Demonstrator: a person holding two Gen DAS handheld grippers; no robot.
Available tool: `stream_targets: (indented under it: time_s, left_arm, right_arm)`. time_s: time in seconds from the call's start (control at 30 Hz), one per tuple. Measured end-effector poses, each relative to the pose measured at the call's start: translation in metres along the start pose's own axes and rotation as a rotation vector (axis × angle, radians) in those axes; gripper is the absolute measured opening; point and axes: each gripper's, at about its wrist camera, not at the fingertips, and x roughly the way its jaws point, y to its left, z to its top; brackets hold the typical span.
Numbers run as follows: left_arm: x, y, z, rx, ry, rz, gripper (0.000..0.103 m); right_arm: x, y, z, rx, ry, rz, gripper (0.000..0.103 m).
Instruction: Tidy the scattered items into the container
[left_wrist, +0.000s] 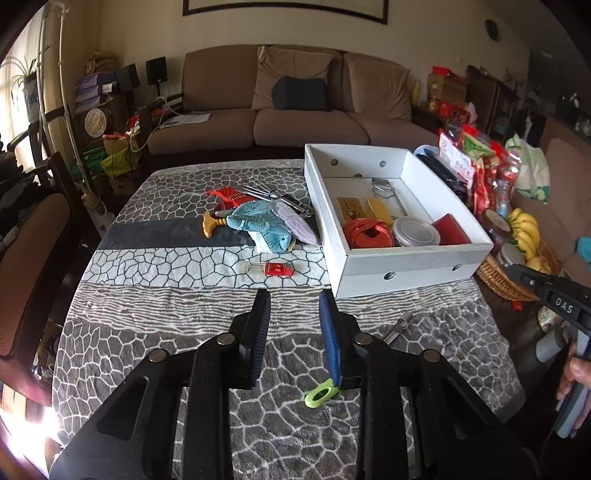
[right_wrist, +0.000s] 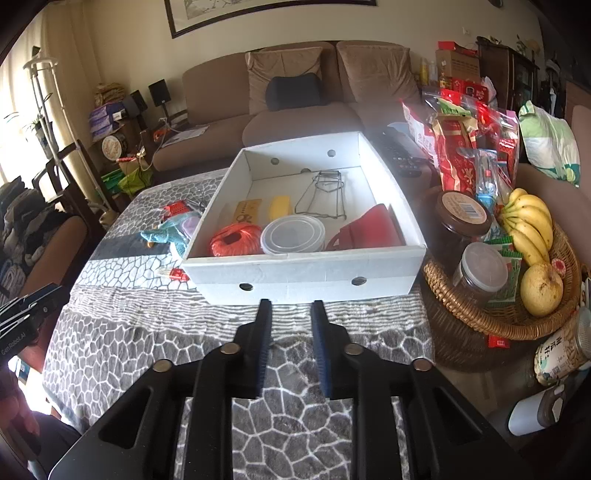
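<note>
A white cardboard box stands on the patterned tablecloth, holding a red twine spool, a clear lidded tub, a red case and a wire frame. Scattered to its left lie a teal cloth, a red grater, metal tools and a small red clear-capped item. A green ring and a metal piece lie near my left gripper, which is open and empty. My right gripper is open and empty just before the box's front wall.
A wicker basket with bananas, a pear and jars stands right of the box. Snack bags pile behind it. A jar stands at the table's right edge. A sofa sits behind, chairs at left.
</note>
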Motion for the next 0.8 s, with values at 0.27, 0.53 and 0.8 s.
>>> stream_targets:
  time_s: [0.27, 0.53, 0.8]
  left_arm:
    - [-0.018, 0.001, -0.003, -0.013, -0.002, -0.018, 0.018]
    - [-0.021, -0.003, -0.015, -0.008, -0.011, -0.05, 0.09]
    - [0.018, -0.025, -0.051, 0.089, 0.114, -0.126, 0.082]
  right_arm:
    - [-0.018, 0.014, -0.009, 0.002, -0.02, 0.034, 0.008]
    - [-0.035, 0.019, -0.015, 0.006, -0.068, 0.0, 0.096]
    - [-0.031, 0.01, -0.034, -0.01, -0.027, 0.019, 0.097]
